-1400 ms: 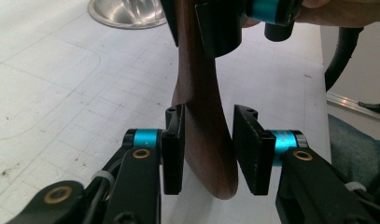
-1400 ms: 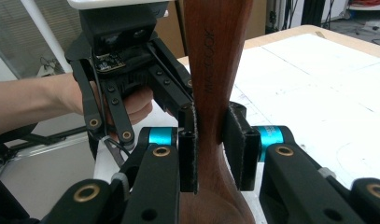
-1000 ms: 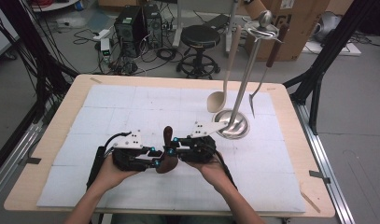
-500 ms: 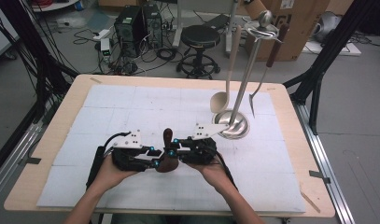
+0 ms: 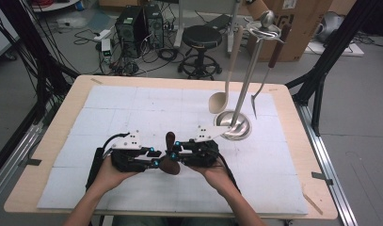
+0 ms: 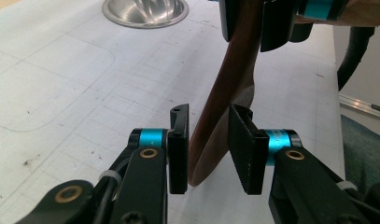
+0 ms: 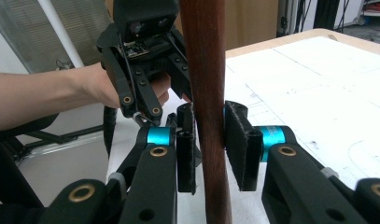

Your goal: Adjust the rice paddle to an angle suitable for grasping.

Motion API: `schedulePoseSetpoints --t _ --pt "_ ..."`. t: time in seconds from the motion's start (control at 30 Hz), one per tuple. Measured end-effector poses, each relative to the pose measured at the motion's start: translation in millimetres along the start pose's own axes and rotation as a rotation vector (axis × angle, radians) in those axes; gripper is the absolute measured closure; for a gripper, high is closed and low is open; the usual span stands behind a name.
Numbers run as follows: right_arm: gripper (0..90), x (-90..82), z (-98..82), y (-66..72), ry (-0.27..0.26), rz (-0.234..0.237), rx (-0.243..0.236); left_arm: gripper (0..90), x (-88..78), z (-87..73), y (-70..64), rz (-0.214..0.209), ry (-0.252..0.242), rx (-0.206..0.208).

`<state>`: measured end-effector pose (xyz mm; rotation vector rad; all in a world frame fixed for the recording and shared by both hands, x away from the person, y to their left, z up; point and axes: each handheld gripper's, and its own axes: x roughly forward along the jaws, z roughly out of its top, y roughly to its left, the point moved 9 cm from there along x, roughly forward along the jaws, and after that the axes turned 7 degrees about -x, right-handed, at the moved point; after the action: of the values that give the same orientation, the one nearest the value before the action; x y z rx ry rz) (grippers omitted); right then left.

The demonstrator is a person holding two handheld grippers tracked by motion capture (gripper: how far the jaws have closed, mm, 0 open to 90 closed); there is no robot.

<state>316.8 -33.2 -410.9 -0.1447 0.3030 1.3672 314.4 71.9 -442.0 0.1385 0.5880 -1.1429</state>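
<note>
A dark wooden spoon [image 5: 170,141] stands nearly upright over the front middle of the table, handle end up and broad end [image 5: 169,165] low. My two grippers face each other across it. The left gripper [image 5: 157,163] has just been closing, and its pads press the spoon's broad lower part [image 6: 211,140] between them. My right gripper [image 5: 174,151] is shut on the handle [image 7: 208,93] higher up. In the left gripper view the right gripper [image 6: 267,23] clamps the handle at the top. The right gripper view has the left gripper [image 7: 178,88] and its hand just behind the spoon.
A steel utensil stand [image 5: 248,80] with a round dish base [image 5: 243,129] rises at the back right. A pale spoon [image 5: 219,101] and a dark-handled fork [image 5: 259,92] hang from it. White mats [image 5: 132,108] cover the tabletop.
</note>
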Motion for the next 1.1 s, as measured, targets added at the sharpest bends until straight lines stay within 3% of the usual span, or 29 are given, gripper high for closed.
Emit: schedulePoseSetpoints --t 0.23,0.37,0.67,1.1 --pt "76.6 1.3 -0.1 -1.9 -0.006 -0.023 -0.014 68.7 -0.5 0.7 -0.8 -0.007 -0.006 -0.002" --pt "77.8 -1.2 -1.5 -5.0 -0.005 -0.019 0.011 61.1 -1.9 1.6 -1.6 -0.021 -0.014 -0.011" --pt "78.0 -15.9 -0.7 -11.3 -0.009 -0.03 0.017 49.7 -5.9 3.4 -0.5 -0.024 -0.032 -0.021" --pt "78.0 -45.9 3.9 -23.1 -0.018 -0.061 0.023 36.1 -9.9 3.2 9.3 0.024 -0.043 -0.055"
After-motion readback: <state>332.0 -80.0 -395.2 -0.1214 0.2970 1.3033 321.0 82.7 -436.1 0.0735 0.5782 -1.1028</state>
